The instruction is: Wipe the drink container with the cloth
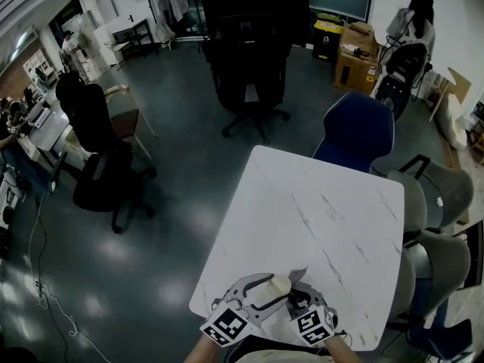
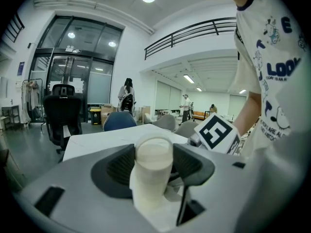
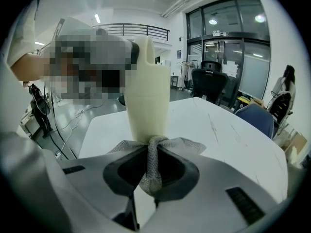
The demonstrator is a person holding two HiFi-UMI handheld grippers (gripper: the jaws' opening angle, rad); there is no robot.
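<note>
A cream drink container (image 1: pixel 276 284) is held above the near edge of the white marble table (image 1: pixel 318 225). My left gripper (image 1: pixel 261 293) is shut on it. In the left gripper view the container (image 2: pixel 154 171) fills the gap between the jaws of the left gripper (image 2: pixel 154 161), its round end facing away. My right gripper (image 1: pixel 300 292) is shut on a grey mesh cloth (image 1: pixel 297 277). In the right gripper view the cloth (image 3: pixel 151 174) is bunched in the right gripper (image 3: pixel 151 168) and fans out against the lower end of the container (image 3: pixel 147 91).
A blue chair (image 1: pixel 359 131) stands at the table's far side and grey chairs (image 1: pixel 442 195) along its right. Black office chairs (image 1: pixel 249 74) stand on the dark floor beyond and to the left. A person (image 1: pixel 412 21) is at the back right near cardboard boxes (image 1: pixel 355 59).
</note>
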